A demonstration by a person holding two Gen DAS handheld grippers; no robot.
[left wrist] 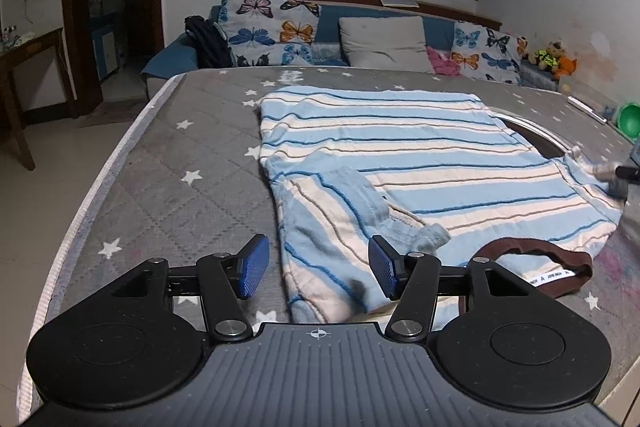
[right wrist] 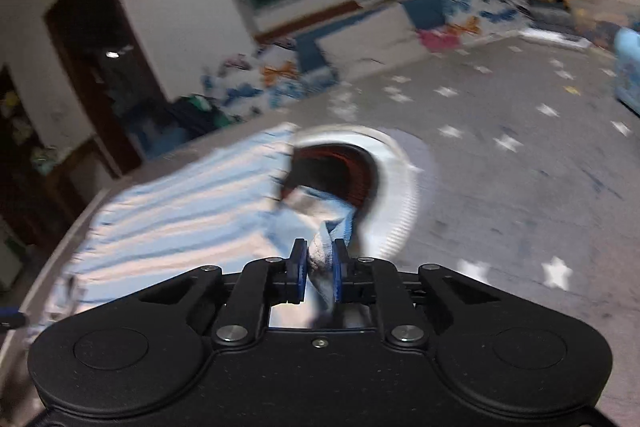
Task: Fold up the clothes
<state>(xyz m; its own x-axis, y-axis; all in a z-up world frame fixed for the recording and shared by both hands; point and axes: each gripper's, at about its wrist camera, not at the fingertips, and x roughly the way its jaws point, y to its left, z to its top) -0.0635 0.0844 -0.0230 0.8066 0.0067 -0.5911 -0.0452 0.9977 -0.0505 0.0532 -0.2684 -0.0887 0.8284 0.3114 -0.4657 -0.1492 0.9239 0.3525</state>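
Note:
A light-blue and cream striped sweater (left wrist: 400,155) lies spread on the grey star-print mattress (left wrist: 168,163). Its brown collar (left wrist: 536,267) is at the near right, and one sleeve is folded across the body. My left gripper (left wrist: 318,267) is open, low over the near sleeve, with blue pads (left wrist: 254,267) on either side of the fabric. My right gripper (right wrist: 320,267) is shut on a fold of the sweater (right wrist: 180,211) and lifts it; that view is blurred by motion. The right gripper also shows at the right edge of the left wrist view (left wrist: 618,173).
Butterfly-print pillows (left wrist: 268,31) and a grey pillow (left wrist: 384,39) line the sofa behind the mattress. Stuffed toys (left wrist: 554,57) and a green bowl (left wrist: 630,119) sit at the far right. A wooden table (left wrist: 20,67) and a dark doorway are at the left.

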